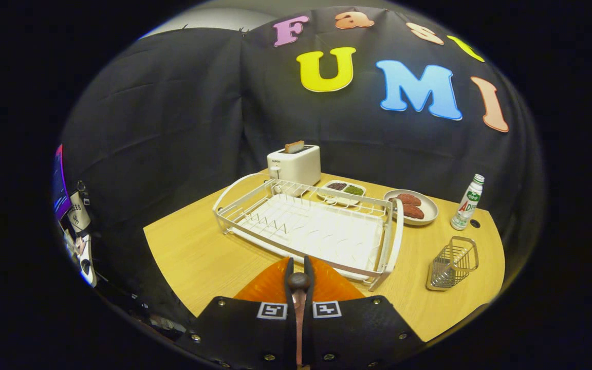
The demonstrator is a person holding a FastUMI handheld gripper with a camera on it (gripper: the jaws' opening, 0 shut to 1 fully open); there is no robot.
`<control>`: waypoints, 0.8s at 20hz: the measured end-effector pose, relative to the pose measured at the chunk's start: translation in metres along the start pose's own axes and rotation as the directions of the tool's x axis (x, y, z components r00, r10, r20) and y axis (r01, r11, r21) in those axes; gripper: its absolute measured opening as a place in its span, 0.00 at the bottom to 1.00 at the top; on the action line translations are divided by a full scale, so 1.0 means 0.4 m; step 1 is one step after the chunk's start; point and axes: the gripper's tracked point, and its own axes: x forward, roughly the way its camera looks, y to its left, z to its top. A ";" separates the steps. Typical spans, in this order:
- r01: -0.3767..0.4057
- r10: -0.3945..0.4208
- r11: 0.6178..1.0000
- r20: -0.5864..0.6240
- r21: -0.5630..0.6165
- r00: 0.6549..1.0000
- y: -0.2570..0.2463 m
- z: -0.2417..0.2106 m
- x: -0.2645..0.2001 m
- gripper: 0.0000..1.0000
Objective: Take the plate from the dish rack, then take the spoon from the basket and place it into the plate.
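My gripper (298, 264) is shut on the spoon (299, 281). Its slim coppery stem runs back between the fingers and its dark rounded end shows near their tips. Right below and just ahead of the fingers lies the orange plate (265, 290) on the wooden table, partly hidden by the gripper body. Whether the spoon touches the plate I cannot tell. Beyond the plate stands the white wire dish rack (306, 226) with nothing in its slots. The wire cutlery basket (452, 263) stands off to the right of the rack, apart from the fingers.
Behind the rack are a white toaster (294, 163) with a slice in it, a divided dish of foods (342, 191) and a grey plate with brown patties (412, 206). A small bottle (467, 202) stands at the far right. The table edge (170, 272) falls away to the left.
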 end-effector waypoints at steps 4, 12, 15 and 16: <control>-0.028 0.027 1.000 -0.045 -0.009 0.999 0.018 -0.019 0.031 0.11; 0.020 -0.020 1.000 0.012 -0.010 1.000 -0.035 0.031 0.019 0.25; 0.070 -0.070 0.998 0.073 0.002 0.995 -0.080 0.077 -0.025 0.25; 0.089 -0.090 0.996 0.094 0.011 0.992 -0.096 0.093 -0.044 0.25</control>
